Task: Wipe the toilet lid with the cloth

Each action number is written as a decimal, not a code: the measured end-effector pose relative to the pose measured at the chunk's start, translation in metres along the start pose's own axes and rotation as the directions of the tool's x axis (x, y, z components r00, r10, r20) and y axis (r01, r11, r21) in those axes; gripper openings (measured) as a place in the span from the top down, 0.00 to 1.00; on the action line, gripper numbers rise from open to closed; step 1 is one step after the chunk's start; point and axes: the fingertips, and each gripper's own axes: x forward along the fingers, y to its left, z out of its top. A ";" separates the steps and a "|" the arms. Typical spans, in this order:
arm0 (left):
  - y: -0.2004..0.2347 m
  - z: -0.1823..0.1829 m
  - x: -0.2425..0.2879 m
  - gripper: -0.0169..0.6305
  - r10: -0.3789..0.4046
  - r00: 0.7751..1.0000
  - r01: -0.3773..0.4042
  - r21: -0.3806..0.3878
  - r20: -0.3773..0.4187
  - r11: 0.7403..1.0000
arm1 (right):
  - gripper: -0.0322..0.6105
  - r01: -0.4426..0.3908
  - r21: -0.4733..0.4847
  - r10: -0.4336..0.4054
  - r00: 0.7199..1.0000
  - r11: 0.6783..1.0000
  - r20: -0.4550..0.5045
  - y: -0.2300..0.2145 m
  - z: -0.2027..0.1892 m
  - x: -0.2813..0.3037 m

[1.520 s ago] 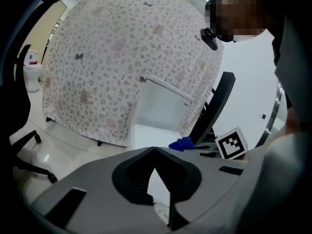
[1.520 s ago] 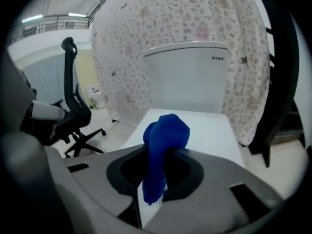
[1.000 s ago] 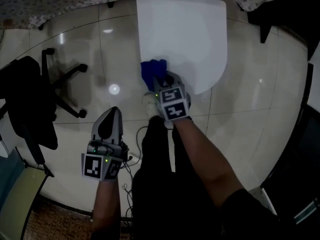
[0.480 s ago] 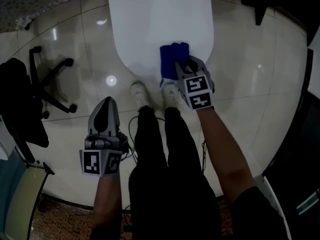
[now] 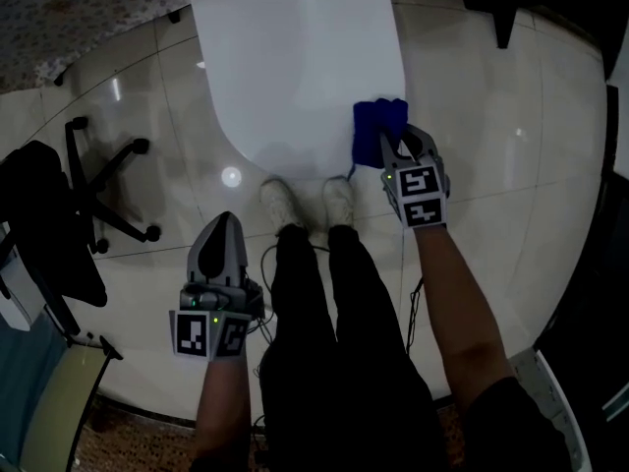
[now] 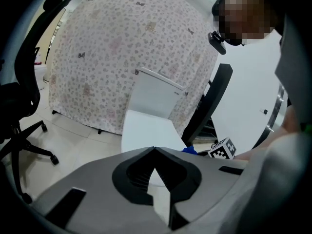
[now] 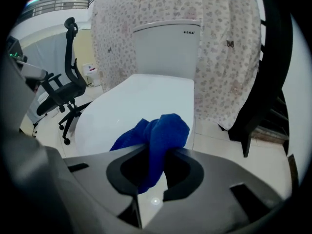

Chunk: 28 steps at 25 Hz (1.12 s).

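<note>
In the head view the lid [image 5: 295, 67] runs off the top edge, so its hinge end is out of sight. The near part of the cloth [image 5: 378, 118] is hidden under the right hand-held gripper [image 5: 395, 144], and the chair [image 5: 54, 224] is cut by the left edge. In the right gripper view the cloth's lower end drops behind the jaws. The print on the cistern [image 7: 168, 48] is too small to read (a dark mark, no more). In the left gripper view the left hand-held gripper [image 6: 155, 151] covers the lid's front.
</note>
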 end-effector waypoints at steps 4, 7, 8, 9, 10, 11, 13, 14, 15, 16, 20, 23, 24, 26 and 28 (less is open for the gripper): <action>-0.005 0.006 0.001 0.98 0.012 1.000 -0.011 -0.066 0.005 0.998 | 0.85 -0.003 0.001 0.003 1.000 1.000 -0.019 -0.007 -0.003 0.002; -0.012 0.012 -0.004 0.98 0.009 1.000 -0.007 -0.084 0.018 0.996 | 0.85 -0.040 0.045 0.042 0.998 0.998 -0.037 -0.012 -0.009 0.000; -0.015 0.015 -0.007 0.99 0.004 1.000 -0.002 -0.079 0.021 0.997 | 0.85 -0.054 0.071 0.057 0.998 0.996 -0.041 -0.013 -0.009 -0.001; -0.017 0.020 -0.012 0.99 -0.002 1.000 0.004 -0.070 0.025 0.998 | 0.85 -0.067 0.094 0.070 0.997 0.993 -0.029 -0.013 -0.005 -0.006; -0.019 0.028 -0.017 0.99 -0.006 1.000 0.007 -0.059 0.029 0.998 | 0.85 -0.083 0.115 0.083 0.997 0.990 0.007 -0.013 0.005 -0.015; -0.021 0.038 -0.024 0.98 -0.008 0.999 0.010 -0.049 0.038 0.999 | 0.85 -0.100 0.138 0.092 0.994 0.985 0.064 -0.014 0.020 -0.029; -0.027 0.064 -0.043 0.98 -0.007 0.998 0.010 -0.040 0.065 0.999 | 0.85 -0.135 0.197 0.093 0.974 0.971 0.207 -0.018 0.056 -0.076; -0.032 0.080 -0.056 0.98 -0.002 0.997 0.005 -0.038 0.079 0.999 | 0.85 -0.153 0.231 0.086 0.957 0.961 0.278 -0.022 0.074 -0.108; -0.037 0.097 -0.070 0.98 0.006 0.995 -0.002 -0.040 0.095 0.999 | 0.85 -0.172 0.261 0.075 0.936 0.950 0.345 -0.027 0.092 -0.143; -0.043 0.116 -0.084 0.98 0.013 0.993 -0.008 -0.042 0.115 0.999 | 0.85 -0.190 0.282 0.061 0.910 0.940 0.410 -0.033 0.110 -0.180; -0.071 0.211 -0.110 0.98 -0.005 0.962 0.001 0.016 0.273 1.000 | 0.85 -0.191 0.251 -0.017 0.763 0.949 0.646 -0.076 0.214 -0.306; -0.112 0.277 -0.146 0.99 -0.052 0.949 0.023 0.098 0.310 0.995 | 0.85 -0.173 0.249 -0.074 0.664 0.953 0.744 -0.086 0.250 -0.407; -0.124 0.296 -0.161 0.98 -0.064 0.945 0.022 0.132 0.320 0.991 | 0.85 -0.152 0.242 -0.090 0.642 0.958 0.761 -0.082 0.253 -0.438; -0.146 0.335 -0.187 0.99 -0.080 0.921 0.012 0.179 0.381 0.984 | 0.85 -0.100 0.195 -0.098 0.594 0.976 0.798 -0.076 0.267 -0.491; -0.166 0.367 -0.208 0.98 -0.111 0.887 0.021 0.200 0.448 0.980 | 0.85 -0.064 0.157 -0.099 0.538 0.986 0.837 -0.077 0.286 -0.534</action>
